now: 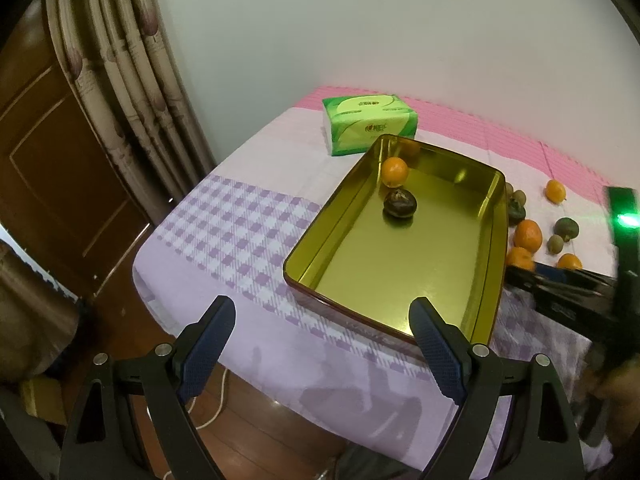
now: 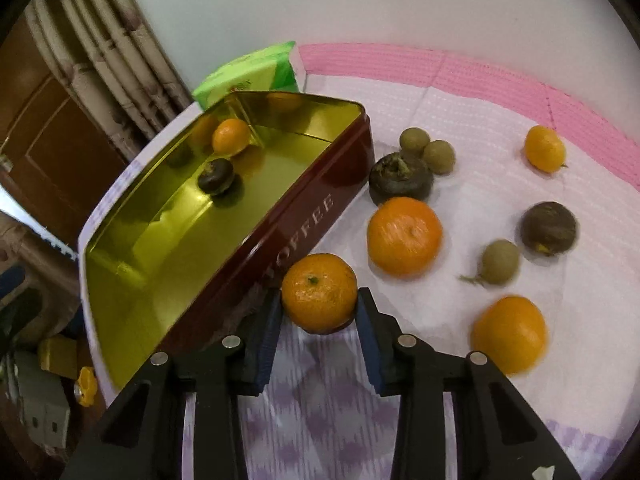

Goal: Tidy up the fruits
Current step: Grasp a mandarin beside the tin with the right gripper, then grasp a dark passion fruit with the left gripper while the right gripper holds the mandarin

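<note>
A: What did the right hand-held gripper (image 2: 318,308) have?
B: Its pads pressed both sides of a tangerine (image 2: 319,293) on the surface (image 2: 460,120), just beside the tin (image 2: 312,216).
A: And the left hand-held gripper (image 1: 324,336)?
B: It hung wide apart and empty at the tin's near end; one tangerine and a dark fruit (image 1: 400,203) lay inside.

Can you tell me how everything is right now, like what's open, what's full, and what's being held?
Red metal tin with gold inside: lid off, nearly empty, two fruits inside.
Small orange tangerine in the tin: lying loose in the far corner.
Dark brown round fruit in the tin: lying loose.
Orange tangerine beside the tin: clamped between the right gripper's pads.
Right gripper: shut on that tangerine.
Left gripper: open, empty.
Green tissue pack: looks unopened, lying flat.
</note>
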